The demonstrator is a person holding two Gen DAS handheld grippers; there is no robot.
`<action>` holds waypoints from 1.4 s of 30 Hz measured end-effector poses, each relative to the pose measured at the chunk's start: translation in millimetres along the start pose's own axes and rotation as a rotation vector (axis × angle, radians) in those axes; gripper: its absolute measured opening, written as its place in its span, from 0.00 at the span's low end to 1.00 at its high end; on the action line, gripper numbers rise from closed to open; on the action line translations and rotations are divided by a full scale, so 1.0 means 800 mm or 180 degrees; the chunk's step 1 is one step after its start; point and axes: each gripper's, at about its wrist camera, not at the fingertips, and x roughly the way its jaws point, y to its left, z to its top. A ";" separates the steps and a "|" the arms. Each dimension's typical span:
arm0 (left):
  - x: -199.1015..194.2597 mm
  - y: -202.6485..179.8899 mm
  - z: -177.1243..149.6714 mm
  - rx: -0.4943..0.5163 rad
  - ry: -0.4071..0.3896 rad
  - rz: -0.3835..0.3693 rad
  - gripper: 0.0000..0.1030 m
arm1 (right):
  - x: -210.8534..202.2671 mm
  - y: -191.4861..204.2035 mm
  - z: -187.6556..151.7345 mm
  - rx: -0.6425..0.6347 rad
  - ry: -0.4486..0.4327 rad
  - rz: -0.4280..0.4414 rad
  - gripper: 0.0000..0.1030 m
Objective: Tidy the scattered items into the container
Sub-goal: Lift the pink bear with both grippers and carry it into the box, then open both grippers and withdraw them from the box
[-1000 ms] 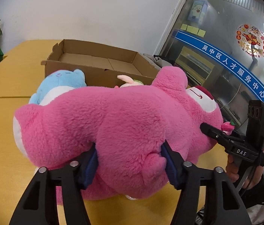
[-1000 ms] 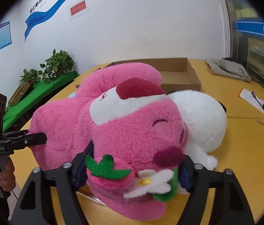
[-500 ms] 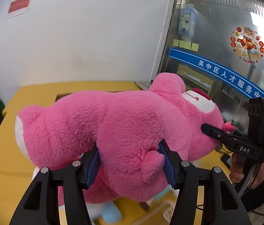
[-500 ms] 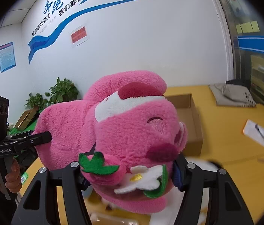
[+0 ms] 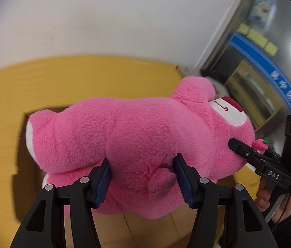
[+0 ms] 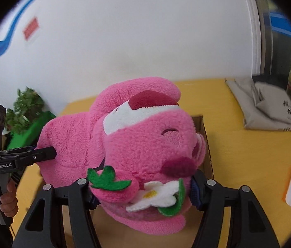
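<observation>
Left wrist view: left tool (image 5: 142, 177) pinches the big pink plush bear (image 5: 137, 136) at its soft, light midriff; right tool (image 6: 143, 192) clamps its squashy head.

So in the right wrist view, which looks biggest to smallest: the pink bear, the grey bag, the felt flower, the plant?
1. pink bear, though it sits closest to the camera.
2. grey bag.
3. plant and felt flower: look alike in size; the plant is farther off and blurred, so unranked.
</observation>
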 end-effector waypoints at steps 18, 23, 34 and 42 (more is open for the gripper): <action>-0.109 -0.020 -0.057 0.0292 -0.0434 0.0178 0.91 | -0.026 -0.021 -0.017 -0.0152 -0.0099 -0.0237 0.92; -0.236 -0.051 -0.158 0.0514 -0.0894 0.0386 1.00 | -0.157 0.001 -0.070 -0.0091 -0.0468 0.0198 1.00; -0.285 -0.059 -0.358 0.0234 -0.0977 0.0594 1.00 | -0.286 0.034 -0.241 0.0017 -0.0663 0.0208 1.00; -0.270 -0.043 -0.429 0.0038 -0.0877 0.0616 1.00 | -0.296 0.055 -0.341 -0.0296 -0.0527 0.0174 1.00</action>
